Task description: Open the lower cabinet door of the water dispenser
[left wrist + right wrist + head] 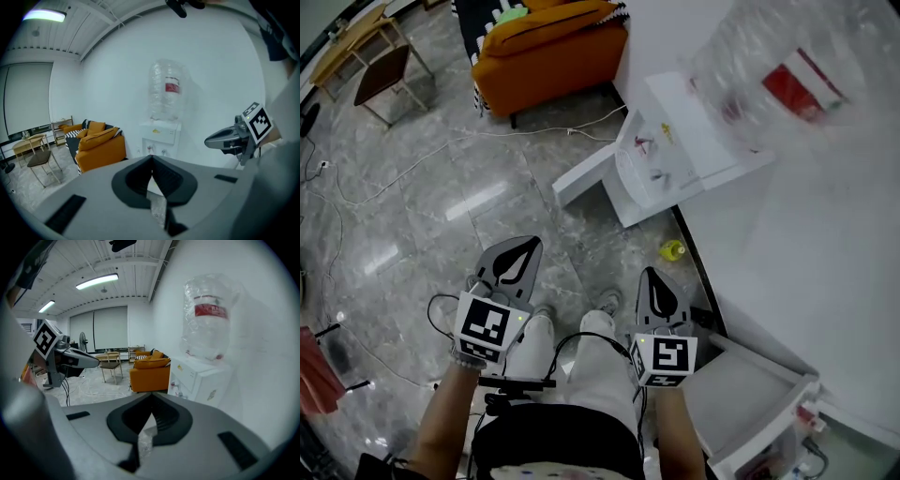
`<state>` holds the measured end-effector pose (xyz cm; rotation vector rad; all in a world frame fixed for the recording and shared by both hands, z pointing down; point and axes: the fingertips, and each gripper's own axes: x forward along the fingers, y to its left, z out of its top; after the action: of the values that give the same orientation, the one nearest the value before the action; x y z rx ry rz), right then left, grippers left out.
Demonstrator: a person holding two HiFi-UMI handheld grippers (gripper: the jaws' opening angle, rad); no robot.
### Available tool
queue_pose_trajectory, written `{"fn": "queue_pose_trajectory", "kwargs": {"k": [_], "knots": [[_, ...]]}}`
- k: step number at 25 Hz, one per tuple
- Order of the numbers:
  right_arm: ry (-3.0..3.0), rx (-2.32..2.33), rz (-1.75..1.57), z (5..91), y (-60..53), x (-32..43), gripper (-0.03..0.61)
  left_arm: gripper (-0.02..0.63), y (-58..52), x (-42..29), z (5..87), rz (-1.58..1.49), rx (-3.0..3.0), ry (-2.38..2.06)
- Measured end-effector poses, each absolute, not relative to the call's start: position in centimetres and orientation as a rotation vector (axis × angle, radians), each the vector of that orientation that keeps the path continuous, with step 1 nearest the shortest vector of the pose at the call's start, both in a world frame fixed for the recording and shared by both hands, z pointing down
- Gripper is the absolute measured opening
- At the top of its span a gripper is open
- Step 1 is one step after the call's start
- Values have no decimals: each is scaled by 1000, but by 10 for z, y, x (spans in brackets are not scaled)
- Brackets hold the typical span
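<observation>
I hold both forearms low in front of my waist, the left forearm (445, 412) and the right forearm (677, 433) running roughly parallel. The left gripper (525, 246) and the right gripper (652, 281) sit side by side, apart from each other, pointing forward and tilted downward, with their marker cubes facing up.

In the left gripper view, the left jaws are clenched tip to tip with nothing between them. In the right gripper view, the right jaws are likewise clenched and empty.

The white floor-standing water dispenser (661, 155) carries a clear plastic bottle with a red label (769, 80). It stands against the wall ahead of both grippers, off to the right gripper's side and well apart from either. Its white lower cabinet door (581, 178) juts out from the base, swung away from the body. It lies ahead of the gap between the two grippers, and neither gripper touches it.

A small yellow object (673, 250) lies on the grey marble floor (441, 216) just ahead of the right gripper.
</observation>
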<state>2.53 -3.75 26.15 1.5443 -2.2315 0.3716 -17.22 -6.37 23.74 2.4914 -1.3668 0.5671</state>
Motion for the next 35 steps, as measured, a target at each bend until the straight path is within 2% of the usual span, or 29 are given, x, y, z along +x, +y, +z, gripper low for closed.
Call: {"fn": "queue_pose_trajectory", "kwargs": {"k": [16,35], "knots": [[-2274,1575,186,179,2,-8,5,12,-26,-201,158,449,2592,-1336],[-2196,1735,241,164,37,-12,5,12,13,-213,143,391,2654,-1234]]}}
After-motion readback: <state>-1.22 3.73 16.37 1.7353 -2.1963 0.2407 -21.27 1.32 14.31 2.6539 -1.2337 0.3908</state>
